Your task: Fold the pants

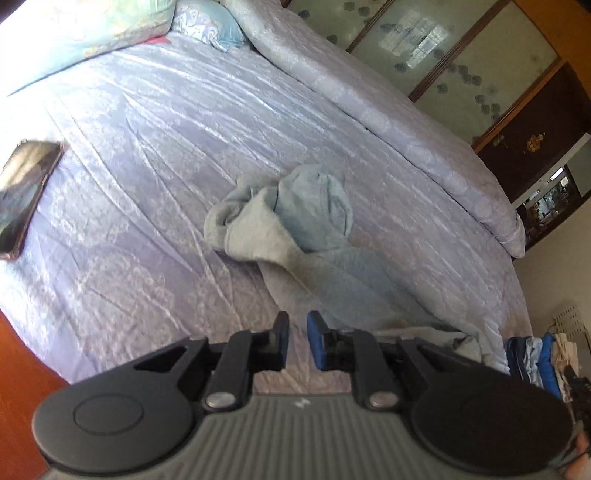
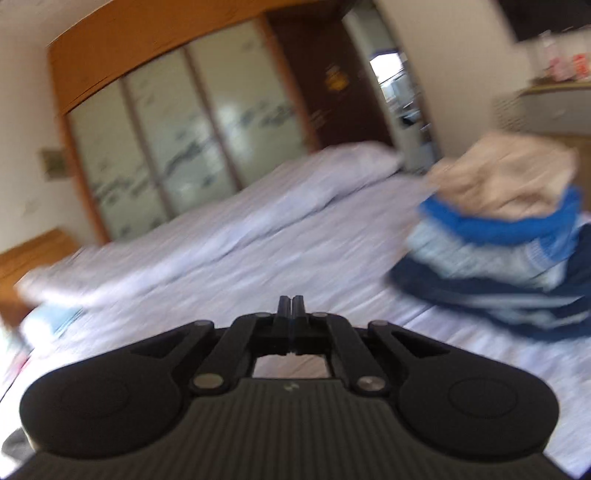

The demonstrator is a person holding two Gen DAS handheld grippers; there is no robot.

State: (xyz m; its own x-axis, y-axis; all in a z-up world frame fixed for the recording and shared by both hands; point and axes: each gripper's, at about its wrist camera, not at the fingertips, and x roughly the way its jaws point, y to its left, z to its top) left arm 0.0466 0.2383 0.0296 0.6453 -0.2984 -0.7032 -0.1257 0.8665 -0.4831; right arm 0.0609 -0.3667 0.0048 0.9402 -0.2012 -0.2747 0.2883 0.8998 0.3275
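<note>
The pants [image 1: 291, 221] are lying crumpled in a loose heap on the bed [image 1: 155, 155], roughly at its middle, with one leg trailing from the heap toward the near edge, so no fold is showing in them yet and the whole job on this pair looks to be still ahead. The left gripper [image 1: 298, 341] is hovering over the bed short of the heap, its blue-padded jaws standing narrowly apart with only bedspread showing in the gap; it is gripping nothing. The right gripper [image 2: 291, 308] is pointing across the bed with its jaws pressed together and empty, and its view is blurred. Beside it, on the bed's right side, a stack [image 2: 506, 236] of folded clothes is sitting, tan on top with blue and navy layers beneath, which suggests other garments are already done. A phone [image 1: 26, 192] is resting on the bed well away from the heap, toward the pillows [image 1: 85, 33]. What is remaining, by my reading: spreading the pants flat, laying leg on leg, then folding them down and adding them to the stack.
</note>
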